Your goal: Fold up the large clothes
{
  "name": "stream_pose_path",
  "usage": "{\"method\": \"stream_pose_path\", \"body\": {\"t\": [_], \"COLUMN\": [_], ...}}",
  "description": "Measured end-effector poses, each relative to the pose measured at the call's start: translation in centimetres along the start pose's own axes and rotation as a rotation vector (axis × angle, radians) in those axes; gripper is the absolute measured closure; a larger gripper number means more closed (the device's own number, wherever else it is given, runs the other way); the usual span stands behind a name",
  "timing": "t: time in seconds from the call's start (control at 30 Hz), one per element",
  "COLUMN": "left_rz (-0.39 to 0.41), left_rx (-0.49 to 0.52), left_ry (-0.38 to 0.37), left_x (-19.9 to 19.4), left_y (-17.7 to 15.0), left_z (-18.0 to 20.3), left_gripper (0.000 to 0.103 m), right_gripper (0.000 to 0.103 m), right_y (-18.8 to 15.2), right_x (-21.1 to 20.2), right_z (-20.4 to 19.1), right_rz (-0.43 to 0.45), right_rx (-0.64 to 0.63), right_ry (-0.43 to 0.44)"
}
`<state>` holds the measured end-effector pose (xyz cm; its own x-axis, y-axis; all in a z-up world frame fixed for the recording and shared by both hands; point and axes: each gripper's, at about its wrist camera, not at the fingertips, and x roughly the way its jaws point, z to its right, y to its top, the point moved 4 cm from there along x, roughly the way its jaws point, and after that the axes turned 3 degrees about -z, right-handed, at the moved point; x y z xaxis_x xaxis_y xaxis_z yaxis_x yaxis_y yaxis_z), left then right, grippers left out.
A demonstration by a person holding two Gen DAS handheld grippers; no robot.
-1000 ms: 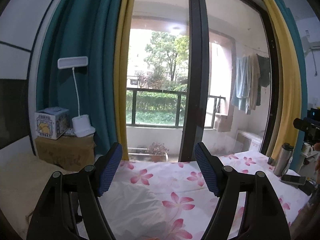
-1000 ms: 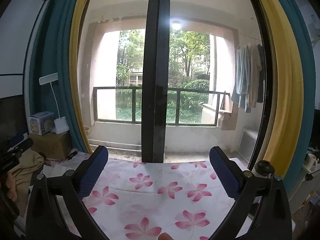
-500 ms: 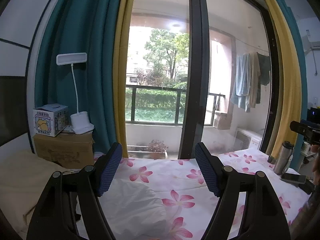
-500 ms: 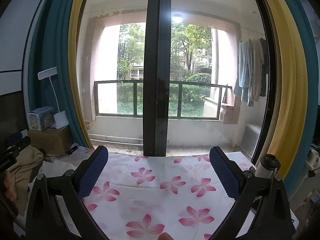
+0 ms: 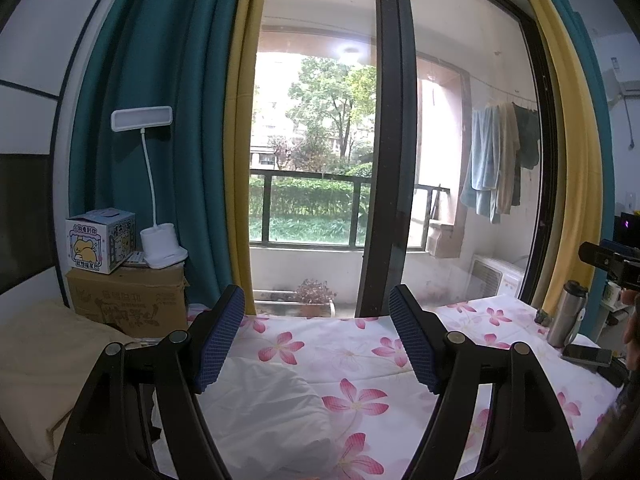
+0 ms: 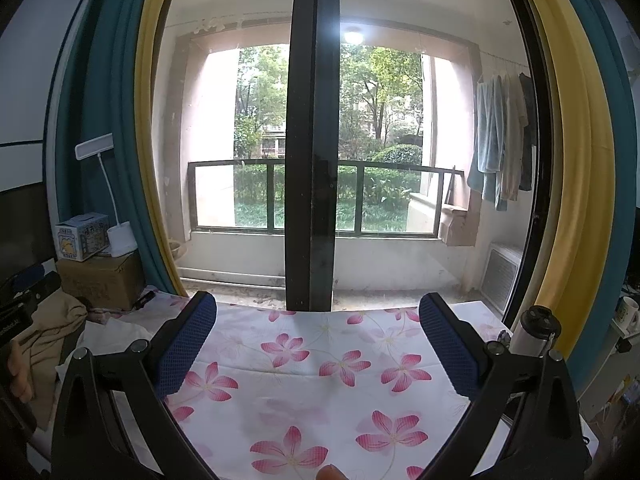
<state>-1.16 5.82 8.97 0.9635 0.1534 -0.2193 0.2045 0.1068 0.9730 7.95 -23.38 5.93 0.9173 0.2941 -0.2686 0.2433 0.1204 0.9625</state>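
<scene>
A white garment (image 5: 264,408) lies bunched on the pink-flowered bed sheet (image 5: 360,344), just below and ahead of my left gripper (image 5: 316,340), which hangs open above it with nothing between its blue pads (image 5: 220,344). In the right wrist view the same white garment (image 6: 116,336) lies at the left, next to a beige garment (image 6: 48,336). My right gripper (image 6: 318,344) is open over the flowered sheet (image 6: 320,380) and holds nothing. The right gripper's body (image 5: 608,260) shows at the left view's right edge.
A cardboard box (image 5: 128,304) with a white lamp (image 5: 160,240) and a printed carton (image 5: 100,246) stands at the back left. A steel bottle (image 5: 566,312) and a phone (image 5: 586,354) sit at the sheet's right edge. Glass doors (image 6: 312,160) rise behind the bed. A hand (image 6: 16,368) shows at left.
The right wrist view has shifted a little, bringing the white garment and the steel bottle further into sight. The left view has hardly moved. Both grippers stay open.
</scene>
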Motion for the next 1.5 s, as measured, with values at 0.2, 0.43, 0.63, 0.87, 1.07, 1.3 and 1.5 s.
{"method": "stream_pose_path", "body": {"t": [0.2, 0.43, 0.63, 0.87, 1.07, 1.3, 1.5], "left_rz": [-0.001, -0.006, -0.01, -0.017, -0.018, -0.02, -0.023], "left_rx": [0.001, 0.003, 0.001, 0.002, 0.001, 0.003, 0.004], "left_ry": [-0.001, -0.007, -0.009, -0.015, -0.024, -0.024, -0.023], "left_x": [0.0, 0.2, 0.3, 0.3, 0.4, 0.4, 0.7], "left_y": [0.0, 0.0, 0.0, -0.2, -0.2, -0.2, -0.3], "left_z": [0.0, -0.1, 0.0, 0.0, 0.2, 0.3, 0.5], "left_gripper": [0.025, 0.025, 0.025, 0.025, 0.025, 0.025, 0.025], "right_gripper": [0.003, 0.003, 0.003, 0.003, 0.003, 0.003, 0.003], "right_y": [0.0, -0.2, -0.2, -0.6, -0.8, -0.9, -1.0], "right_x": [0.0, 0.4, 0.5, 0.6, 0.5, 0.8, 1.2], "right_z": [0.2, 0.4, 0.5, 0.7, 1.0, 1.0, 1.2], "right_rz": [0.0, -0.009, -0.012, -0.023, -0.024, -0.029, -0.036], "right_rx": [0.003, 0.006, 0.007, 0.012, 0.015, 0.013, 0.017], "right_ry": [-0.001, -0.003, -0.004, -0.009, -0.014, -0.012, -0.009]}}
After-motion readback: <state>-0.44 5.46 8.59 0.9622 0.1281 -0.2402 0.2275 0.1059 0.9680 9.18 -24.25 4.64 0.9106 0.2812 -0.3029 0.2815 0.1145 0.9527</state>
